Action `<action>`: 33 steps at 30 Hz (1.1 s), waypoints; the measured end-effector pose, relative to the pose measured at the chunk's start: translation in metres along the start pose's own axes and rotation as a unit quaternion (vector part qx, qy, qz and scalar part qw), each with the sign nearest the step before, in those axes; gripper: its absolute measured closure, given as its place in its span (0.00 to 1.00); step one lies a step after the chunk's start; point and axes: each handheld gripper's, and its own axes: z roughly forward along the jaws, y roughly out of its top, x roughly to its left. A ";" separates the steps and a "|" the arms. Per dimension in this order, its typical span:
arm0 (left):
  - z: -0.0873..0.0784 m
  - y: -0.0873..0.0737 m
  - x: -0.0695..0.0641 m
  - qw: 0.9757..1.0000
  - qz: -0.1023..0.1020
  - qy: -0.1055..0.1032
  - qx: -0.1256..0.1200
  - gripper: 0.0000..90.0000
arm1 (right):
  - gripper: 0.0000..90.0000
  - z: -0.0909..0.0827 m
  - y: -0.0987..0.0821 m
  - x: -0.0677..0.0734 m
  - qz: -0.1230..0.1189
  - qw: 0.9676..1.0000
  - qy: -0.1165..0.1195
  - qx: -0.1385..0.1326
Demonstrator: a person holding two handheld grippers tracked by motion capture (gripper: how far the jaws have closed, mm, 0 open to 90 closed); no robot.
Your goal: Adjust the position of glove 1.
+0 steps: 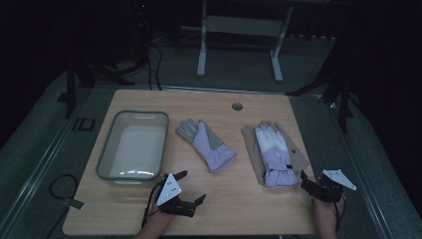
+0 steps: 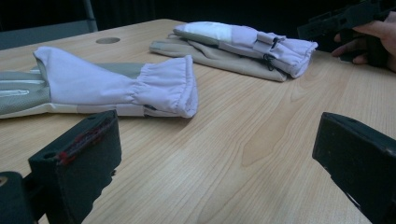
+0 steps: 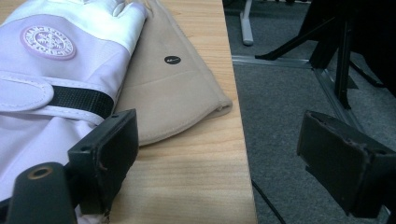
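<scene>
A lilac and grey glove (image 1: 206, 142) lies palm up in the middle of the wooden table (image 1: 234, 209), its gathered cuff (image 2: 168, 86) toward me. To its right a lilac and white glove (image 1: 272, 149) with a round snowflake badge (image 3: 47, 42) rests on a beige glove (image 3: 173, 88). My left gripper (image 1: 191, 186) hovers near the front edge, open, its jaws wide apart over bare wood (image 2: 217, 149). My right gripper (image 1: 306, 181) is open beside the stacked gloves' cuffs. One of its jaws is above the lilac cuff, the other past the table's right edge (image 3: 233, 149).
A grey plastic basin (image 1: 105, 149) stands on the table's left side with nothing in it. A round cable hole (image 1: 237, 106) sits near the far edge. Grey carpet (image 3: 280, 116), stand legs (image 3: 345, 60) and a white desk frame (image 1: 201, 50) surround the table.
</scene>
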 end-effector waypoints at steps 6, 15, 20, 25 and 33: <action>0.000 0.000 0.000 1.000 0.000 0.001 0.001 0.01 | 0.13 0.001 0.001 -0.001 0.004 1.000 0.004 0.010; 0.000 0.000 0.000 1.000 0.003 0.000 0.001 0.01 | 0.13 -0.004 0.023 -0.005 -0.014 1.000 0.000 0.003; 0.000 0.000 -0.001 1.000 0.005 -0.001 0.002 0.01 | 0.16 -0.009 0.048 -0.008 -0.006 0.998 0.056 0.017; 0.000 0.000 -0.001 1.000 0.004 -0.001 0.001 0.01 | 0.16 -0.004 0.074 0.000 -0.022 0.996 0.084 0.022; 0.000 0.000 -0.001 1.000 0.003 -0.002 0.002 0.01 | 0.12 0.002 0.117 0.021 -0.027 0.987 0.152 0.037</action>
